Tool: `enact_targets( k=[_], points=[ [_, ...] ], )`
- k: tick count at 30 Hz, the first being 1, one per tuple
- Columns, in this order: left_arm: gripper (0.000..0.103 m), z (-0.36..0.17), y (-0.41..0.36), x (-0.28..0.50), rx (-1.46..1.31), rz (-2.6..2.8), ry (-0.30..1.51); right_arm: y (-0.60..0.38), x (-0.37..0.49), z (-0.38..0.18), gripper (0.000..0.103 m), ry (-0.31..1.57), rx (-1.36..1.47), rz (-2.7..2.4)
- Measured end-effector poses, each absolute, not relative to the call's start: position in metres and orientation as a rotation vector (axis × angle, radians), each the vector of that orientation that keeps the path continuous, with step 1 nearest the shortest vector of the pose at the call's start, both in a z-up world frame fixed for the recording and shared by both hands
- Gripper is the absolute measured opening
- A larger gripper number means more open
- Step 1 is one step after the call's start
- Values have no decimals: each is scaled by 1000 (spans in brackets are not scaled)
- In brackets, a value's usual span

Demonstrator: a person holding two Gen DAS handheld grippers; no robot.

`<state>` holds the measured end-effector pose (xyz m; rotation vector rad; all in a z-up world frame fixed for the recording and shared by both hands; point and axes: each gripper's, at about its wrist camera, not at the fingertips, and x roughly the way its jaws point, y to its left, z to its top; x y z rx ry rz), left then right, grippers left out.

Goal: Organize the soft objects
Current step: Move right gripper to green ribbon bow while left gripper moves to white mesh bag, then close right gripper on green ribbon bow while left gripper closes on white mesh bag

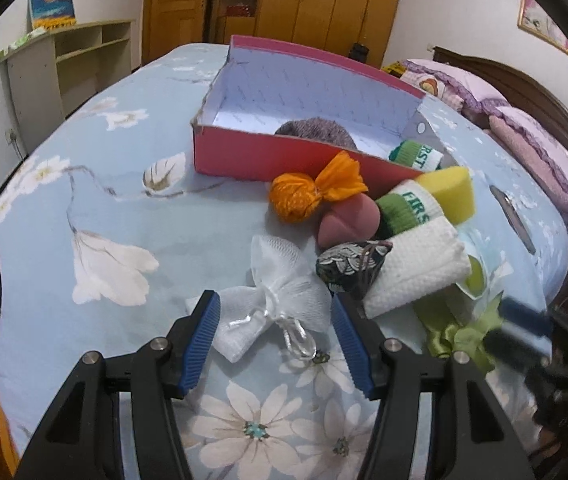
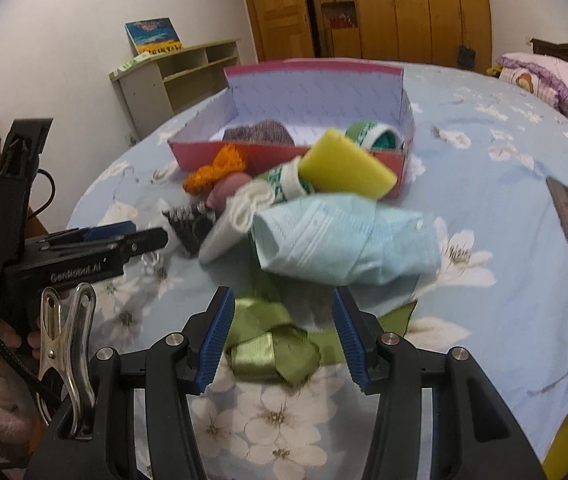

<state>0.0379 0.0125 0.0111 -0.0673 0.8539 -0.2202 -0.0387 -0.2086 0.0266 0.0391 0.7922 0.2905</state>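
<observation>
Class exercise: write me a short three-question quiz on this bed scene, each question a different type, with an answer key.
1. True or false: the grey knitted item lies inside the pink cardboard box.
2. Multiple choice: between the open jaws of the left gripper lies A) the yellow foam sponge, B) the white mesh drawstring pouch, C) the orange net bundle.
3. Fill in: the open jaws of the right gripper frame a green satin ____.

Key: 1 true; 2 B; 3 ribbon.
</observation>
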Motion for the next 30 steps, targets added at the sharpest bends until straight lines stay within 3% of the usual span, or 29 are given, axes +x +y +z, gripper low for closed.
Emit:
enact_targets(
  k=[26,29,30],
  points=[
    [61,-7,5,49,-14,-183,820,-197,-27,-13,51,935,28,309],
    [60,-8,4,46,1,-181,806,-196,-29,-12,40,925,27,319],
    [55,-9,3,45,12,-181,801,-195,-30,-12,34,921,26,326]
  ],
)
